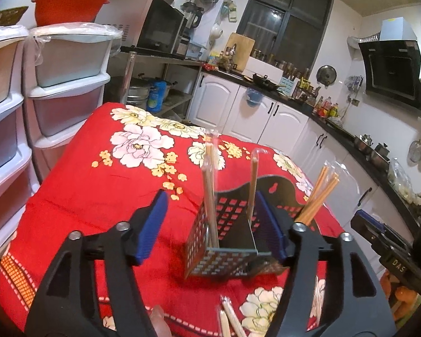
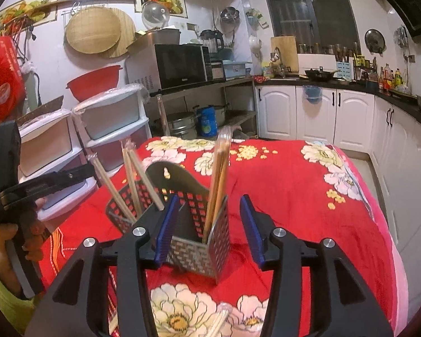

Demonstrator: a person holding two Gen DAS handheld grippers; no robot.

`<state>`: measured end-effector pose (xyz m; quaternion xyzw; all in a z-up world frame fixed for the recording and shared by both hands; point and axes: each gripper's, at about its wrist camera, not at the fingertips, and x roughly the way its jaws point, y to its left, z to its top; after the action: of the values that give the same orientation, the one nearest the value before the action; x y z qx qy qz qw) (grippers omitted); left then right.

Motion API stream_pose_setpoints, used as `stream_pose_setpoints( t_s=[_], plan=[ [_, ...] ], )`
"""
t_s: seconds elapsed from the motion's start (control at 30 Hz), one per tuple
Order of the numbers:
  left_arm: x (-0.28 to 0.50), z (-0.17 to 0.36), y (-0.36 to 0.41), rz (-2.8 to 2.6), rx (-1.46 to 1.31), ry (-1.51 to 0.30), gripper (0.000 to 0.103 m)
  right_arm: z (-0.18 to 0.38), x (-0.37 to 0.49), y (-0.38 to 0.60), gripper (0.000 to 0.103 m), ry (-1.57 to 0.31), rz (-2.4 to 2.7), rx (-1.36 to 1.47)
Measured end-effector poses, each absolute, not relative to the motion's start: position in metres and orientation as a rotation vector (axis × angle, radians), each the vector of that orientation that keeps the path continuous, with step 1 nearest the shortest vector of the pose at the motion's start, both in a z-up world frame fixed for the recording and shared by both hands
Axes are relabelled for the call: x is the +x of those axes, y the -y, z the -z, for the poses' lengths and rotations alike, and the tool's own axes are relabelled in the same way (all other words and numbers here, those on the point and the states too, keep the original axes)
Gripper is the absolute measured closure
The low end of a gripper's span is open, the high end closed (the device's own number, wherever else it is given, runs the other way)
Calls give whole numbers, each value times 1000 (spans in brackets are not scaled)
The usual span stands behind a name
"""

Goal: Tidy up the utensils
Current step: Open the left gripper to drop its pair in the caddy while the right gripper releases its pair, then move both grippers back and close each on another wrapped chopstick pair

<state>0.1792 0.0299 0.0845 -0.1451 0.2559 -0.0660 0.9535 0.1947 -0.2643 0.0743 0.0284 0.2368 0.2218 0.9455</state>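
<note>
In a kitchen with white cabinets (image 2: 317, 112), a red floral tablecloth (image 1: 98, 191) carries a perforated utensil holder (image 1: 224, 236) with wrapped chopsticks (image 2: 219, 179) standing upright in its compartments, between the spread, empty jaws of the left gripper (image 1: 213, 230) and right gripper (image 2: 210, 227).

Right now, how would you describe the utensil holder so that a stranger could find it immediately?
Look at the red flowered cloth that covers the table. Near its front edge stands the perforated metal holder, boxy, with a taller arched back plate and separate compartments. It is the only upright container on the cloth, and wrapped chopsticks stick out of its top, while other wrapped pairs lie flat in front.
</note>
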Motion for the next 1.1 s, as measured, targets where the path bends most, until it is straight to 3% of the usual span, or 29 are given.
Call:
stream_pose_setpoints(
  t_s=[0.17, 0.27, 1.03, 1.1],
  plan=[
    [157, -83, -26, 142, -266, -498, 17, -68, 184, 267, 51, -500, -459, 64],
    [146, -78, -23, 155, -262, -505, 12, -64, 177, 270, 47, -509, -460, 71],
    [116, 13, 0, 216, -211, -777, 12, -1, 143, 272, 41, -680, -471, 9],
    [112, 20, 3, 239, -206, -797, 18, 7, 145, 272, 41, -708, -478, 8]
  ],
)
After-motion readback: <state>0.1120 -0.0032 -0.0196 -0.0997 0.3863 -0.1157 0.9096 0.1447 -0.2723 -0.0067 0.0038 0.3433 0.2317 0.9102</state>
